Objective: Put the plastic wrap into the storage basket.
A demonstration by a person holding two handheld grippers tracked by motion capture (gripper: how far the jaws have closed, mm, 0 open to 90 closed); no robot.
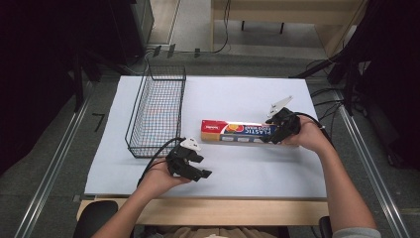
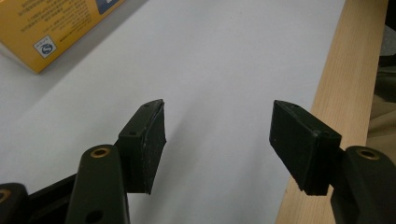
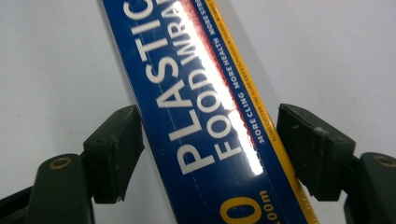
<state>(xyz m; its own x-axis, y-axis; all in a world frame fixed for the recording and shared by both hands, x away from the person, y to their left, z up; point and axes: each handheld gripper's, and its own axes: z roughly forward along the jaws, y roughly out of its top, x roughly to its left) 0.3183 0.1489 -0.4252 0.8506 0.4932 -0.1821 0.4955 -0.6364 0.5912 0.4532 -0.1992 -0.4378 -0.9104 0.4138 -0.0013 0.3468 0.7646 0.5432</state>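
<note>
A long plastic food wrap box (image 1: 239,132) lies flat on the white table sheet (image 1: 237,89), crosswise in the high view, just right of the black wire basket (image 1: 157,111) that stands at the sheet's left part, with a gap between the two. The right gripper (image 1: 274,135) sits at the right end of the box, held by the person's right hand (image 1: 308,136). In the right gripper view its two black jaws straddle the box (image 3: 201,116), one on each long side; they are spread, with a thin strip of sheet visible between each pad and the box edge, so they pinch nothing. The box's blue face with white lettering and its yellow edge run diagonally between them. The left gripper (image 1: 200,166), in the left hand (image 1: 158,179), is near the front edge of the sheet, apart from the box and below the basket. In the left gripper view its jaws stand apart over bare sheet, nothing between them, with a yellow corner of the box (image 2: 51,32) at the upper left and the table's wooden edge (image 2: 345,102) at the right
</note>
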